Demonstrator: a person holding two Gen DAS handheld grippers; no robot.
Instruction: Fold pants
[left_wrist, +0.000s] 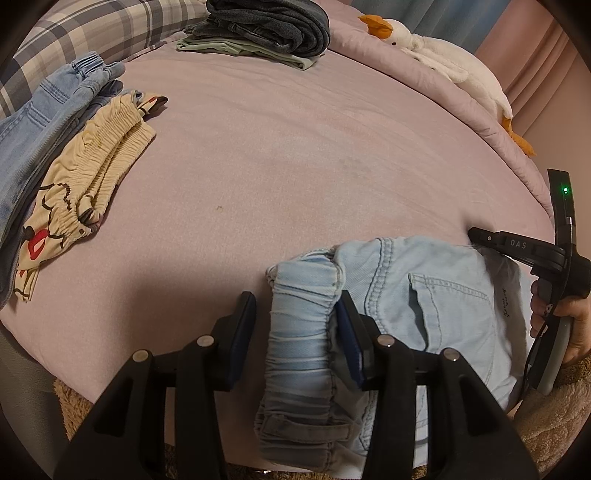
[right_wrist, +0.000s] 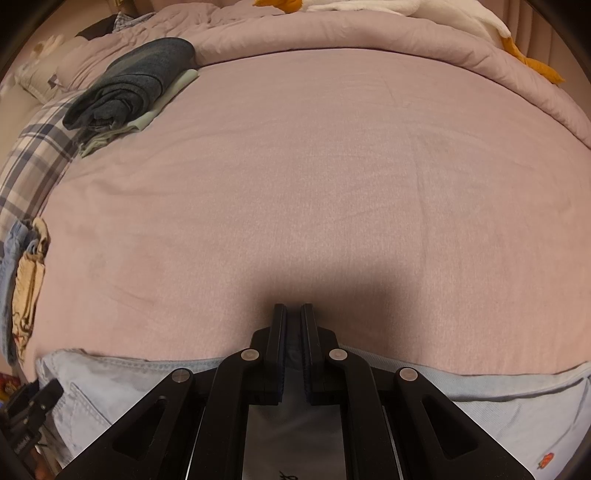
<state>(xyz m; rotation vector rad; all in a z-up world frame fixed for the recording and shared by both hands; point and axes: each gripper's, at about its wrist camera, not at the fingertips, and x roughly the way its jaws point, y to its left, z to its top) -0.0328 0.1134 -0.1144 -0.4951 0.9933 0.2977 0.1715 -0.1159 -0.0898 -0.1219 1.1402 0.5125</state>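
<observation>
**Pale jeans bunched at the near edge of the bed**

The light-blue jeans (left_wrist: 424, 295) lie at the near edge of the bed (left_wrist: 295, 147), folded into a thick bundle with a back pocket facing up. Their gathered elastic waistband rises in a roll between the jaws of the left hand-held gripper (left_wrist: 295, 332). Those jaws stand partly apart: the right pad rests against the waistband, while the left pad stands clear of the cloth with pink sheet showing in the gap, so it is not clamped.

The right hand-held gripper (right_wrist: 293, 332) is drawn almost fully together, with only a thin slit between the pads. A sliver of pale denim shows in that slit, and the jeans spread beneath it along the bed's edge. From the left wrist view, a hand (left_wrist: 569, 325) grips its black handle just beside the jeans.

Further off on the pink sheet, a stack of dark jeans (left_wrist: 266, 26) sits on a folded green garment (left_wrist: 240, 48) near the plaid pillow (left_wrist: 92, 26). To the left, cream shorts (left_wrist: 85, 184) with a printed pattern lie against another pair of blue jeans (left_wrist: 40, 118). A white plush goose (left_wrist: 443, 55) with orange beak and feet lies along the rolled duvet at the far right.
</observation>
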